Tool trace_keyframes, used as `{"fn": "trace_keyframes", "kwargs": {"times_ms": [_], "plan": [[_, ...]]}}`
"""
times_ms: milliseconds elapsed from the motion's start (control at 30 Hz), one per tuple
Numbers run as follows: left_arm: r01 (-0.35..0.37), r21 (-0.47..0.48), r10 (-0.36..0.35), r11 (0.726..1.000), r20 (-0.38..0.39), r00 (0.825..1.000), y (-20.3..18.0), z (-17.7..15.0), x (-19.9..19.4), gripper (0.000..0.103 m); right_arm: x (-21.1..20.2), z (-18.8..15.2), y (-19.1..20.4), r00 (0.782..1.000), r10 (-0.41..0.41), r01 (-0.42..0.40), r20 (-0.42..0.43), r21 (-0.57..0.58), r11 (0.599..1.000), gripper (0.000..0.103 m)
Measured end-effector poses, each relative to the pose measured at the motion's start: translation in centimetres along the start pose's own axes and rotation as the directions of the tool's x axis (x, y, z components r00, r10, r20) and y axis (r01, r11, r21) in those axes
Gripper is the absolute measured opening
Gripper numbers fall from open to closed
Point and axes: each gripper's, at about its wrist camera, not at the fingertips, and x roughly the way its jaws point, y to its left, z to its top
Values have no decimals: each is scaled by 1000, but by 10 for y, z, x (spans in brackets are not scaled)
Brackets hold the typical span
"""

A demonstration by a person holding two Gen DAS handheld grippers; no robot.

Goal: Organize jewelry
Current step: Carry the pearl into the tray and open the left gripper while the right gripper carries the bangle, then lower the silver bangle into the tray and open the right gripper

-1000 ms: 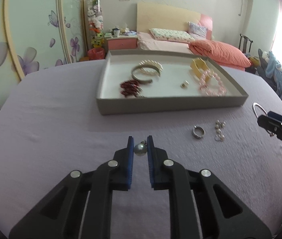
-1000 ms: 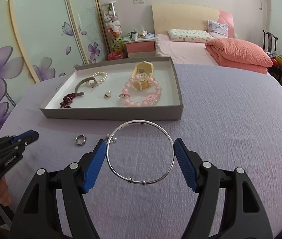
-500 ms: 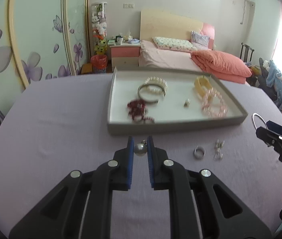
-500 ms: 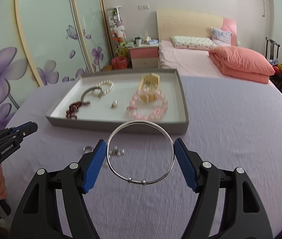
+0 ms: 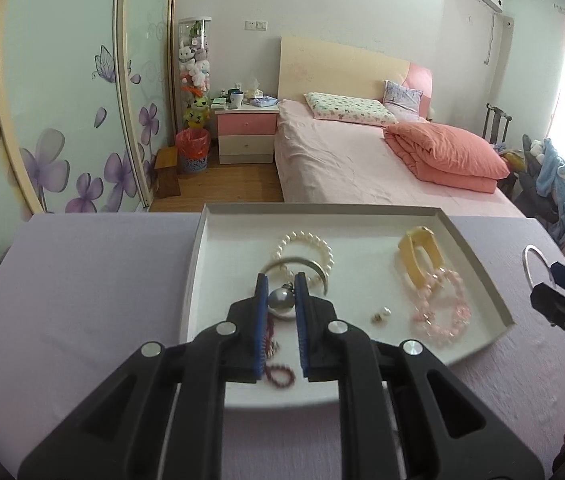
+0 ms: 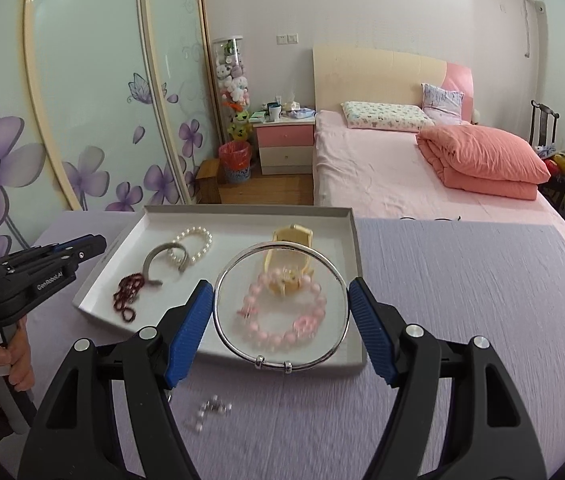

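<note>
My left gripper (image 5: pixel 280 286) is shut on a silver ball pendant (image 5: pixel 281 299) and holds it over the front left part of the white tray (image 5: pixel 196 264). My right gripper (image 6: pixel 281 300) is shut on a thin silver bangle (image 6: pixel 282 365) and holds it over the tray's near edge (image 6: pixel 356 264). In the tray lie a pearl bracelet (image 5: pixel 306 240), a grey cuff (image 6: pixel 150 260), a dark red bead string (image 6: pixel 126 294), a pink bead bracelet (image 5: pixel 442 312), a yellow piece (image 5: pixel 420 256) and a small earring (image 5: pixel 382 314).
The tray stands on a table with a lilac cloth (image 6: pixel 462 300). Small pearl earrings (image 6: pixel 208 410) lie on the cloth in front of the tray. A bed (image 5: pixel 362 160) and a wardrobe with flower doors (image 5: pixel 62 120) stand beyond the table.
Both grippers have moved forward towards the tray with their pieces. The left one is now over the tray, the right one over its near edge.
</note>
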Motion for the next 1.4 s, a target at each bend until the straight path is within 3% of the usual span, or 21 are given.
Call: {"fn": "trace_keyframes", "kwargs": {"times_ms": [333,833,1000,1267,1400], "plan": [[-14,19,15,1000,-37,999,-6,-3,36,13,27,-4,-6,999,-3,3,-39,2,1000,71],[-16,2,16,1000,-58,998,-4,-8,47,15,31,-9,-9,998,-2,2,-56,8,1000,71],[-24,-17,23,1000,-49,999,3,-7,42,39,31,-8,-9,998,-2,3,-56,8,1000,71],[-42,-45,41,998,-13,999,20,-7,14,57,37,-5,1,999,-7,7,-41,-3,1000,71],[-45,-60,45,997,2,999,30,-11,-3,59,50,0,15,999,-10,9,-32,-18,1000,71]]}}
